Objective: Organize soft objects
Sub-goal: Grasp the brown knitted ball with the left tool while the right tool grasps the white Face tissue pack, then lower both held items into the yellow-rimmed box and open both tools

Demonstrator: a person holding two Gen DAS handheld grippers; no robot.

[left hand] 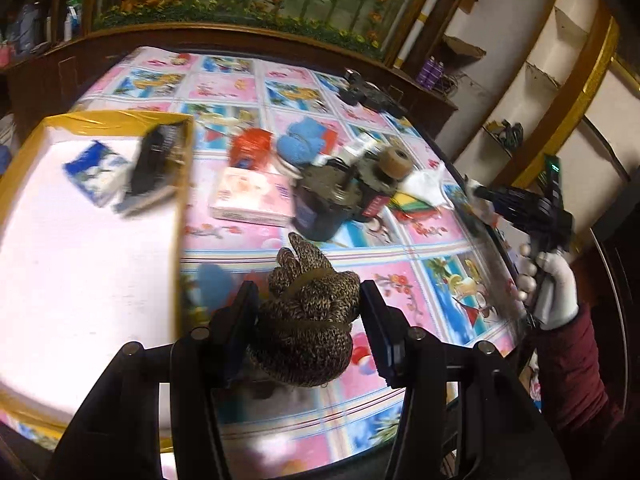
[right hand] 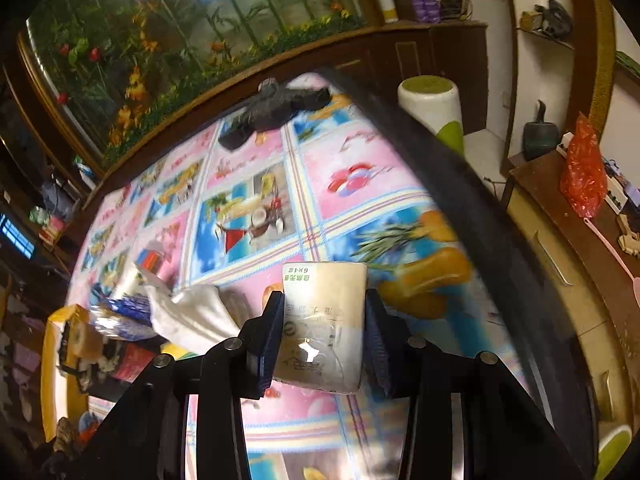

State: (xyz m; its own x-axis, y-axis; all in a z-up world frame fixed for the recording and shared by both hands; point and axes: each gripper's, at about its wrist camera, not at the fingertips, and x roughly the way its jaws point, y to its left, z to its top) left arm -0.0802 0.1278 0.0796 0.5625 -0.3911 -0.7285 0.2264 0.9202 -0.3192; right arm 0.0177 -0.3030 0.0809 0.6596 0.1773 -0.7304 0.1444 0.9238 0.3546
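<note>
My left gripper (left hand: 308,312) is shut on a speckled brown knit glove (left hand: 306,320) and holds it above the table's near edge. To its left lies a white tray with a yellow taped rim (left hand: 80,240), holding a blue-and-white tissue pack (left hand: 98,172) and a dark object (left hand: 154,168). My right gripper (right hand: 324,320) is shut on a cream tissue pack (right hand: 324,328) above the table. A white cloth (right hand: 188,312) lies just left of it. A blue sock (left hand: 304,142), a red item (left hand: 250,146) and a pink tissue pack (left hand: 252,198) sit mid-table.
The table wears a pink and blue picture cloth (left hand: 400,280). Dark jars (left hand: 340,196) and a tape roll (left hand: 394,162) stand mid-table. A black device (right hand: 276,110) lies at the far edge. A white and green cylinder (right hand: 434,108) stands beyond the table's edge at the right.
</note>
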